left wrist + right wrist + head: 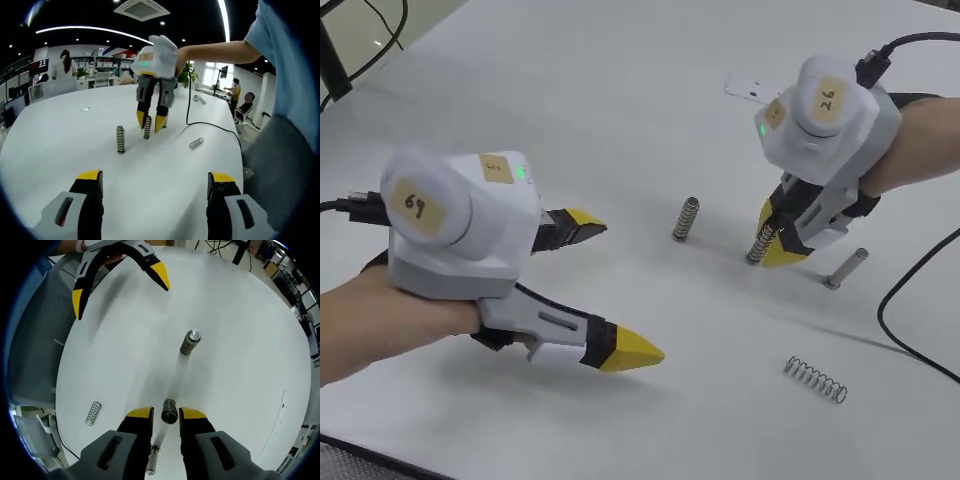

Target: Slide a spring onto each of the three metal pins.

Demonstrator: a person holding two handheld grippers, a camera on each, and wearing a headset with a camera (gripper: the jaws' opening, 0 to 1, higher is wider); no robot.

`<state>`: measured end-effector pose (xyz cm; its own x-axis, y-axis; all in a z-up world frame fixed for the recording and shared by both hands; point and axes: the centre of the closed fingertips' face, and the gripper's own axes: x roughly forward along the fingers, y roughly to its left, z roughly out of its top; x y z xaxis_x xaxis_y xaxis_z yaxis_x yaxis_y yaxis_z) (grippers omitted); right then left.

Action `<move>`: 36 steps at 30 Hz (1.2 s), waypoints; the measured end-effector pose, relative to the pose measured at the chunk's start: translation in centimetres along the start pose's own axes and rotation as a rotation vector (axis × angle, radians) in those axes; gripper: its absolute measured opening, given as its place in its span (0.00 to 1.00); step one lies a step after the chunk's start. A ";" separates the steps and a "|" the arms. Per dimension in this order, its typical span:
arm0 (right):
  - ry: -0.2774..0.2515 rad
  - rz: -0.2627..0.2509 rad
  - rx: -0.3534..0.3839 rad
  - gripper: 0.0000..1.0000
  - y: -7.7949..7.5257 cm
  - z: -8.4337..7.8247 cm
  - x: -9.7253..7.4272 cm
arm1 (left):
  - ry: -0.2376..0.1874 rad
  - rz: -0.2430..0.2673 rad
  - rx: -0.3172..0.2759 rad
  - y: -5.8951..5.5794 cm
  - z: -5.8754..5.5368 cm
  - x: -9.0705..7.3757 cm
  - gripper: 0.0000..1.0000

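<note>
Jaws of the left gripper (617, 290) (156, 176) stand wide apart with nothing between them, low over the white table (620, 100) at the near left of the head view; the right gripper view catches it too (120, 290), spread the same way beyond the work. To its right and about as near, a loose spring (815, 380) (93, 413) lies flat on the table, well apart from both grippers. A black cable (910, 320) curves past the spring on the right. Farther on, a bare pin (846, 268) (196, 143) (152, 460) lies on its side just beside the right gripper (775, 248) (150, 122) (166, 413). That gripper points down at the table, its yellow tips drawn close on either side of a second spring (760, 243) (147, 127) (169, 411), which stands tilted with its foot on the table. The right gripper view shows a thin gap on one side, so whether the tips pinch the spring cannot be told, nor whether a pin sits inside it. Left of it and slightly farther in the head view, a sprung pin (686, 219) (120, 139) (190, 341) stands upright alone, its coil wrapped round it and the shiny pin top showing above, near the right gripper but untouched. At the far side lies a small flat white item (750, 87), too blurred to name.
</note>
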<state>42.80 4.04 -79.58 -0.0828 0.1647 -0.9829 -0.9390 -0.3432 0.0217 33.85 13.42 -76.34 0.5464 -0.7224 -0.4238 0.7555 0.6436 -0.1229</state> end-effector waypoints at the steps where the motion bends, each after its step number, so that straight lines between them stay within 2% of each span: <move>1: -0.005 -0.004 0.006 0.25 -0.1 0.1 0.0 | 0.000 -0.001 0.001 0.0 0.0 0.0 0.83; 3: -0.022 -0.021 -0.005 0.32 -0.3 0.2 -0.1 | -0.002 -0.002 0.001 -0.1 0.1 0.1 0.83; 5: -0.038 -0.046 -0.013 0.43 -0.6 0.4 -0.1 | -0.002 -0.004 -0.001 -0.1 0.1 0.1 0.83; 8: -0.076 -0.056 0.007 0.58 -0.7 1.0 -0.1 | -0.003 -0.006 -0.002 -0.2 0.1 0.1 0.83; 12: -0.110 -0.076 0.025 0.70 -0.9 1.3 -0.1 | -0.004 -0.008 -0.003 -0.3 0.1 0.1 0.83; 19: -0.164 -0.094 0.056 0.84 -1.0 1.8 -0.2 | -0.015 -0.005 -0.007 -0.3 0.4 0.0 0.84; 26: -0.225 -0.110 0.102 0.90 -1.0 2.6 -0.5 | -0.022 -0.004 -0.009 -0.3 0.5 0.0 0.84; 33: -0.267 -0.133 0.139 0.92 -1.1 2.4 -0.8 | -0.030 -0.001 -0.011 -0.1 0.8 -0.2 0.84; 36: -0.303 -0.138 0.172 0.93 -0.9 2.3 -1.2 | -0.030 0.002 -0.006 0.1 0.9 -0.3 0.84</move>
<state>42.98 6.29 -78.01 -0.0219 0.4733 -0.8806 -0.9884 -0.1424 -0.0519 34.06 13.43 -75.41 0.5586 -0.7282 -0.3971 0.7521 0.6465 -0.1277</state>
